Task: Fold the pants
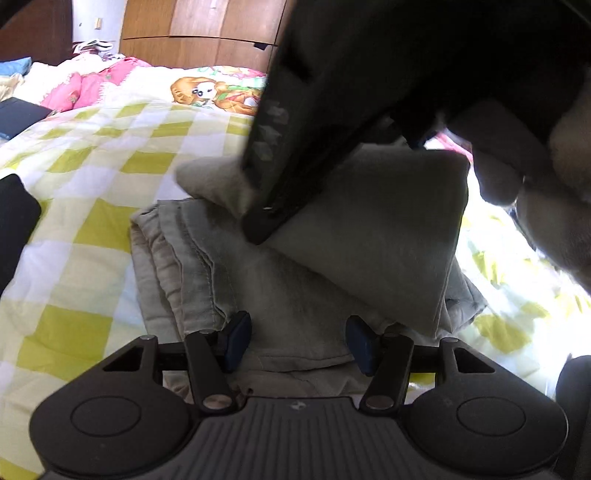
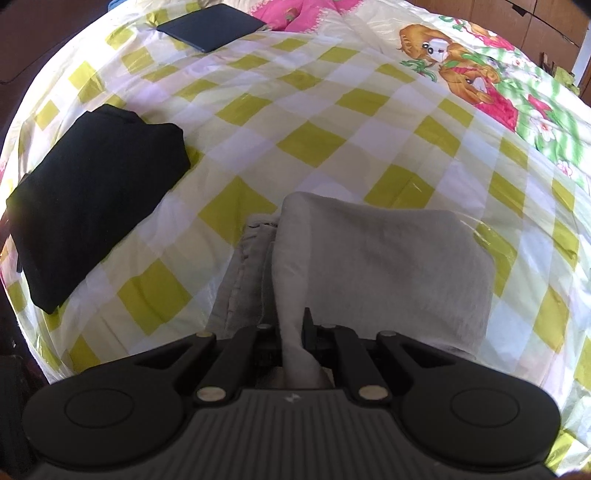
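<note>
Right tongs (image 2: 295, 332) pinching pants (image 2: 388, 266), checked bedspread (image 2: 314, 140)

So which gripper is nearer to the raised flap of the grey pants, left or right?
Right. The right gripper is shut on the raised flap, touching it. The left gripper is open over the lower layers of the grey pants, below the flap.

Left gripper (image 1: 297, 341) low in frame, blue pads (image 1: 236, 339) apart, hovering over the near edge of grey pants (image 1: 295, 291); pads not pressing fabric. Pants lie partly folded on a yellow-and-white checked bedsheet (image 1: 92, 162), stitched hems stacked at left. Right gripper (image 1: 266, 221) comes in from upper right, dark, blurred, pinching a raised fold of the pants; a hand (image 1: 554, 192) behind it. Black folded garment (image 1: 14, 225) at left edge, dark flat tablet-like object (image 1: 18, 116) upper left, pink bedding (image 1: 88, 86), wooden wardrobe (image 1: 207, 33) behind.
</note>
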